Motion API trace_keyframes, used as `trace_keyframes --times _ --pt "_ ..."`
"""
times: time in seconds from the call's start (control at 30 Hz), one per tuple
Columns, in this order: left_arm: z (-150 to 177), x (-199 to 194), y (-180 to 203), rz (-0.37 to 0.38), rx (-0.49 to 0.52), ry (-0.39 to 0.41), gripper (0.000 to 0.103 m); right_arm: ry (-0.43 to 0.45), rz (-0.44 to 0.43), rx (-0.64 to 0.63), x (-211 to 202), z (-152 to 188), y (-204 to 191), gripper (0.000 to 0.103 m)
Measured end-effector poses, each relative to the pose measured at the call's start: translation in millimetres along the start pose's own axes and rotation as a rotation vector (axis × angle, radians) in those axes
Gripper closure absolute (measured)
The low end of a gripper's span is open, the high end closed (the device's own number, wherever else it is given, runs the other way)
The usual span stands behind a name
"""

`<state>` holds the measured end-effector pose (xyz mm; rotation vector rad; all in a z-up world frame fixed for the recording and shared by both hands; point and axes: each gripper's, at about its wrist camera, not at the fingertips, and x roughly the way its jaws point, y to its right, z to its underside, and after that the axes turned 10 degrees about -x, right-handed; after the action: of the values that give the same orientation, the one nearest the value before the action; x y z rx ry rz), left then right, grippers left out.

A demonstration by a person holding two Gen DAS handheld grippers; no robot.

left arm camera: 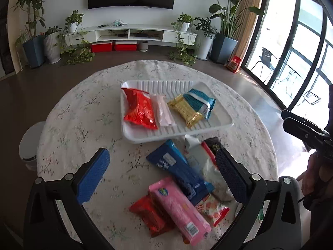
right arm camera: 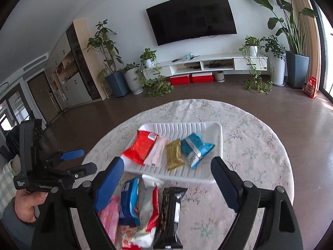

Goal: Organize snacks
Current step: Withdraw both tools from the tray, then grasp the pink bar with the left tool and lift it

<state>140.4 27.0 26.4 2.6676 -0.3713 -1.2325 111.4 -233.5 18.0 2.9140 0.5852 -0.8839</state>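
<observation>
Left gripper (left arm camera: 162, 175): hung wide open, empty, above the loose snack pile (left arm camera: 181, 185).
Right gripper (right arm camera: 166, 179): fingers apart, holding nothing.
White tray (left arm camera: 216, 128): carried four packets in a row.

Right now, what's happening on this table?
A person holding a gripper in each hand is sorting snacks into a white tray. Four packets already lie in a row in it: red, pale pink, gold and teal. A loose pile of packets sits on the tablecloth in front of the tray. The left gripper and right gripper hover open over that pile, holding nothing.
</observation>
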Motion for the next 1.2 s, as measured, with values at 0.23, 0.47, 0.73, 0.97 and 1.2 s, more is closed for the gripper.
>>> trace_keyframes --times 0.23,0.47,0.73,0.97,1.2 --pt "72.7 7.6 0.3 -0.080 -0.024 -0.076 0.004 -0.069 0.051 0.053 -19.9 81.9 -16.0 0.015" --pt "78.6 29.7 31.9 -0.142 0.081 -0.115 0.016 -0.107 0.017 0.051 -18.7 113.4 -27.0 0.015" --pt "80.7 64.4 31.0 -0.188 0.096 -0.209 0.035 -0.090 -0.004 0.045 -18.3 118.7 -29.0 0.015" --pt "78.0 68.3 27.3 -0.184 0.107 -0.220 0.041 -0.094 -0.017 0.048 -14.7 122.3 -28.1 0.015" --pt "73.5 73.4 22.6 -0.145 0.112 -0.251 0.069 -0.099 -0.023 0.056 -12.6 124.5 -25.9 0.017"
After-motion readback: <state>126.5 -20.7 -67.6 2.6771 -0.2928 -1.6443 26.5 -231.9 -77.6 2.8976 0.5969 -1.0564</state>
